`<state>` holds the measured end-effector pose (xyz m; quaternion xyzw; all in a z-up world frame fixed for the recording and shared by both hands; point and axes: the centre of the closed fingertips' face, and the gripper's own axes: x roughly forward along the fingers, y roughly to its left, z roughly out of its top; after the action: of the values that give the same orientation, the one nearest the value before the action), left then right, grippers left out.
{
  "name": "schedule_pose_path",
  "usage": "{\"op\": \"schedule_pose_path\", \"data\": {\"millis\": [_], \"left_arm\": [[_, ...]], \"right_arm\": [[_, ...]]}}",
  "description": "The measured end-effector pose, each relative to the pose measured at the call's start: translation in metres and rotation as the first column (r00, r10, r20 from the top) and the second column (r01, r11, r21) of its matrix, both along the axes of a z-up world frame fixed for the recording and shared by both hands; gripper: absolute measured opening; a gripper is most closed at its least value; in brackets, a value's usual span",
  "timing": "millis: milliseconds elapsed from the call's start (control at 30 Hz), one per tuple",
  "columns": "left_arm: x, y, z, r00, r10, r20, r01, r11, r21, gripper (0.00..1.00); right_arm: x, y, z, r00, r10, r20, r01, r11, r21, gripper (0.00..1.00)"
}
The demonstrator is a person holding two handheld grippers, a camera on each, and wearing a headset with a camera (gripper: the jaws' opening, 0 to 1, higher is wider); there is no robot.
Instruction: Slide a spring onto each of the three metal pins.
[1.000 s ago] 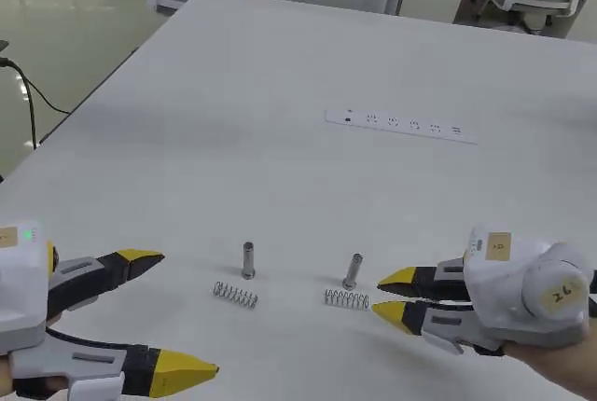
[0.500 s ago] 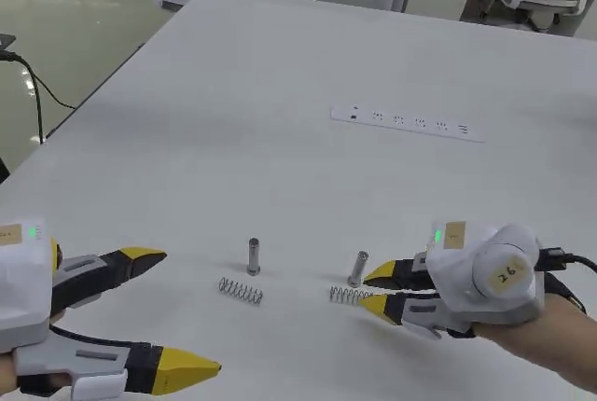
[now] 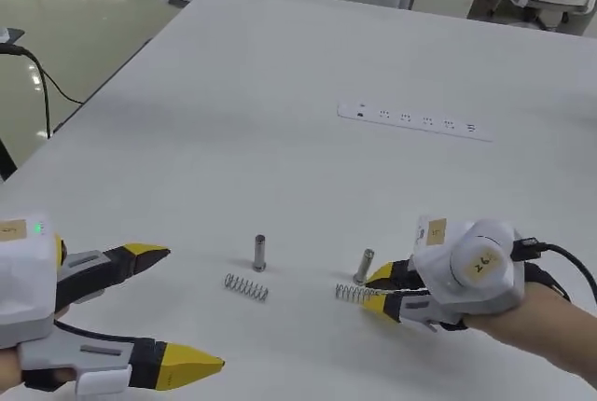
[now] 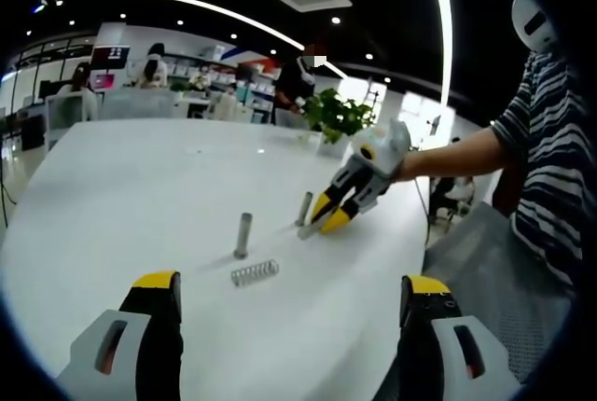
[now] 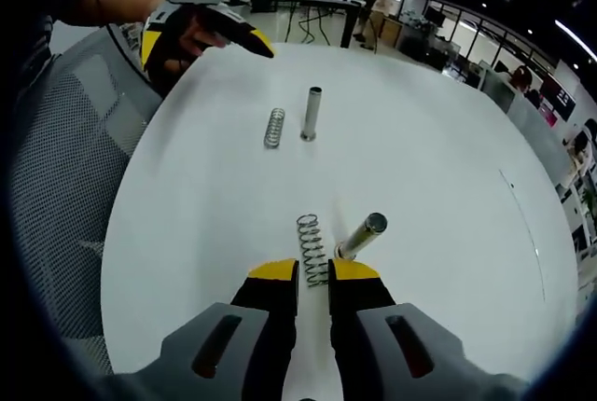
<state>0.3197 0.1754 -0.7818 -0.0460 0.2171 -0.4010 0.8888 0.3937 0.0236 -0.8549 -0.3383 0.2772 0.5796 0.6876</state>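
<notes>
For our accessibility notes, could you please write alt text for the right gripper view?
The right gripper reaches over a white table, its yellow-tipped jaws narrowly flanking the near end of a lying spring beside a metal pin. Farther off are a second spring and upright pin, with the open left gripper beyond.

You can't read any words or numbers for sure. Low right in the head view, the round sticker (image 3: pixel 481 265) on your right gripper (image 3: pixel 371 289) has dark marks like a number, but they are too blurry. The yellow tag (image 3: pixel 433 230) near it is too tiny, and so is the one on your left gripper (image 3: pixel 185 307), low left.
</notes>
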Motion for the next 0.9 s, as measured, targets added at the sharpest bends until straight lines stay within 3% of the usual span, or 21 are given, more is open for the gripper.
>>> {"op": "schedule_pose_path", "data": {"millis": [367,467,900], "left_arm": [[-0.003,0.000,0.000,1.000,0.003,-0.007,-0.003,1.000,-0.005,0.94],[-0.002,-0.002,0.003,1.000,0.000,0.001,0.000,1.000,-0.004,0.95],[-0.003,-0.010,0.011,1.000,-0.023,0.019,0.023,1.000,-0.005,0.94]], "right_arm": [[-0.001,-0.001,-0.005,1.000,0.010,-0.009,-0.011,1.000,-0.019,0.08],[0.000,-0.001,-0.005,1.000,0.018,0.010,-0.018,0.999,-0.027,0.08],[-0.008,-0.006,0.009,0.999,0.037,0.029,-0.037,0.999,-0.005,0.08]]}}
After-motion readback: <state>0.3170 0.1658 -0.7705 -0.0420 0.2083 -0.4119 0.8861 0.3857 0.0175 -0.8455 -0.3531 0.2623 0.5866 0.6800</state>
